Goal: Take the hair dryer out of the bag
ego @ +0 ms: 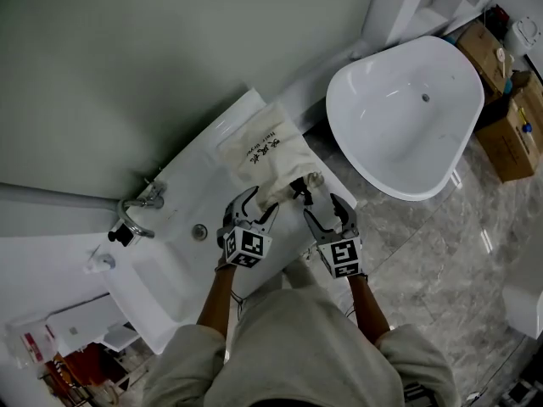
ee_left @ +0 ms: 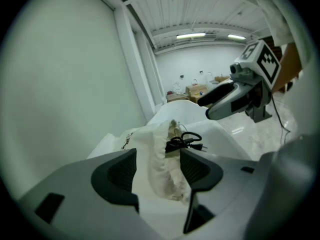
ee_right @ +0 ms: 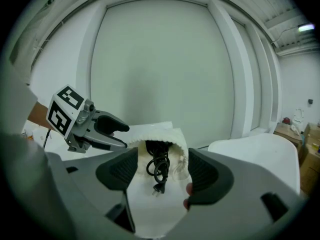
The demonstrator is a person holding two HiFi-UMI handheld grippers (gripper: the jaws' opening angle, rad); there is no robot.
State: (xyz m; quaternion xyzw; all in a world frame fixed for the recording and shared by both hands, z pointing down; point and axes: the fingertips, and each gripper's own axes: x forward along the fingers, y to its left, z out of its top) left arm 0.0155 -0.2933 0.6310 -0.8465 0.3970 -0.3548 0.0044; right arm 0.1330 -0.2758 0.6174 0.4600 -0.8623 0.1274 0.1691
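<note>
A cream drawstring bag (ego: 259,151) with dark print lies on the white sink counter (ego: 225,125), its open mouth (ee_right: 165,134) turned toward me. A black coiled cord (ee_right: 159,165) with its plug (ee_right: 158,189) spills out of the mouth onto the counter, and something dark shows just inside. The hair dryer itself is hidden in the bag. My left gripper (ego: 257,203) is open, and the bag's gathered rim (ee_left: 162,164) lies between its jaws without being pinched. My right gripper (ego: 327,210) is open just in front of the cord (ego: 299,189), holding nothing.
A sink basin with a chrome faucet (ego: 140,206) and drain (ego: 199,231) lies left of the bag. A white freestanding bathtub (ego: 407,113) stands to the right on the marble floor. Cardboard boxes (ego: 509,134) sit beyond it. The wall runs behind the counter.
</note>
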